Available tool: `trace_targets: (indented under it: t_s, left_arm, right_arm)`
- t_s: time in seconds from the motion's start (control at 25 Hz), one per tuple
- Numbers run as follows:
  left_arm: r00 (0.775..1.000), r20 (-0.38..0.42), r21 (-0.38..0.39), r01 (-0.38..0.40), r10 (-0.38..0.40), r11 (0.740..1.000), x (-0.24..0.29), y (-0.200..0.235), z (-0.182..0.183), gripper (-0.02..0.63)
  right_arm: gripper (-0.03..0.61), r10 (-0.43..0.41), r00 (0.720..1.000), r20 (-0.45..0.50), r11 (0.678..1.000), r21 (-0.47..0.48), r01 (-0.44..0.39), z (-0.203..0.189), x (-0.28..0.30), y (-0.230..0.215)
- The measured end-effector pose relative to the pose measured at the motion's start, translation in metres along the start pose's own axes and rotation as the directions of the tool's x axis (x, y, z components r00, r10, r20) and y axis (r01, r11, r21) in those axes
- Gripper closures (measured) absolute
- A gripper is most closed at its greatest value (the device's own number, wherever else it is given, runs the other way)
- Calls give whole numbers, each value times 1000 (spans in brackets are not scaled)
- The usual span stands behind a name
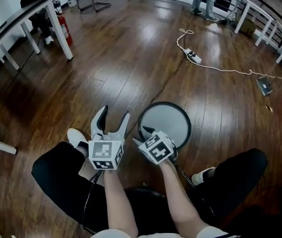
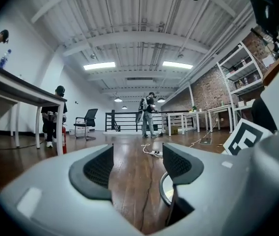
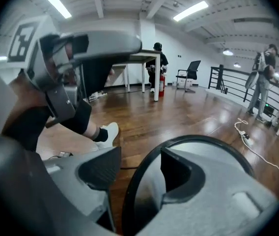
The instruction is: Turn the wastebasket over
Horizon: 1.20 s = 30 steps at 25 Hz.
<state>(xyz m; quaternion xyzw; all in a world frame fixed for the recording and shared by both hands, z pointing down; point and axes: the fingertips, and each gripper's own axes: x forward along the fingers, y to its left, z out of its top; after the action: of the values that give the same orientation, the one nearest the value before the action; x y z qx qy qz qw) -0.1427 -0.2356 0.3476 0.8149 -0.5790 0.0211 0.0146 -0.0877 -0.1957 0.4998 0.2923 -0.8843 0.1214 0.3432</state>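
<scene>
Wastebasket [image 1: 168, 120] — round, pale inside, with a thin black rim — stands mouth-up on the dark glossy plank floor [image 1: 131, 58]. The right gripper [image 3: 138, 170] has its jaws wide apart and straddles the near rim, one jaw inside and one outside, with neither pad pressing yet. The left gripper [image 1: 115, 114] hangs just beside the basket's left, equally wide and empty. The risk is a shallow bite on so thin a lip — once tipped, the basket could slip free and roll away.
</scene>
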Motion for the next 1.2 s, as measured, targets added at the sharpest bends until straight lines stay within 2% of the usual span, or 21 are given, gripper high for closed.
trace_targets:
  t_s: [0.16, 0.2, 0.32, 0.44, 0.52, 0.56, 0.68, 0.72, 0.76, 0.8, 0.84, 0.92, 0.96, 1.04, 1.12, 1.2]
  left_arm:
    - [999, -7, -22, -42, 42, 999, 3, 14, -13, 282]
    - [998, -11, -28, -55, 55, 998, 3, 18, -16, 282]
    - [996, -27, -39, -83, 82, 996, 2, 27, -23, 284]
    - [996, -41, -42, -85, 83, 996, 1, 25, -29, 290]
    - [996, -45, -48, -83, 81, 995, 0, 24, -33, 293]
    - [996, -45, -55, -84, 82, 995, 0, 25, -34, 295]
    - [995, -33, -90, -95, 93, 991, -2, 30, -34, 302]
    - [995, -28, -98, -98, 96, 990, -2, 31, -34, 305]
    - [995, -25, -101, -102, 100, 990, -3, 32, -33, 307]
    - [994, -24, -101, -105, 103, 989, -4, 33, -31, 307]
    - [994, -23, -101, -109, 108, 989, -4, 34, -30, 310]
    - [993, -24, -106, -119, 117, 987, -5, 37, -30, 313]
    - [992, -26, -107, -124, 122, 986, -5, 38, -31, 316]
    - [991, -27, -107, -132, 129, 986, -6, 39, -33, 318]
    - [991, -25, -105, -134, 132, 985, -7, 39, -33, 319]
    - [991, -21, -109, -135, 134, 985, -8, 38, -32, 324]
  right_arm:
    - [347, -102, 993, -62, 994, -54, 98, -15, 23, -9]
    - [394, -131, 989, -70, 989, -83, 125, -16, 26, -11]
    - [439, -151, 982, -113, 985, -104, 139, -16, 28, -9]
    - [462, -35, 994, -104, 997, 59, 41, -14, 20, -9]
    - [499, 34, 998, -54, 984, 178, -24, -14, 15, -14]
    - [522, 55, 998, -36, 977, 210, -46, -13, 13, -15]
    - [532, 71, 997, 9, 967, 245, -71, -10, 10, -17]
    - [551, 89, 994, 69, 955, 276, -105, -2, 5, -17]
    - [591, 121, 980, 159, 936, 310, -166, 14, -3, -15]
    - [591, 146, 960, 239, 923, 317, -220, 33, -16, -13]
    - [591, 149, 951, 269, 933, 281, -226, 51, -27, -12]
    - [590, 110, 971, 212, 979, 145, -142, 67, -38, -9]
    - [589, 89, 981, 172, 990, 96, -106, 65, -36, -7]
    - [583, 64, 995, 76, 997, 46, -68, 43, -16, 0]
    - [312, 53, 998, -41, 999, 13, -53, 11, 9, 8]
    - [301, -15, 994, -108, 999, -40, 10, -12, 25, 5]
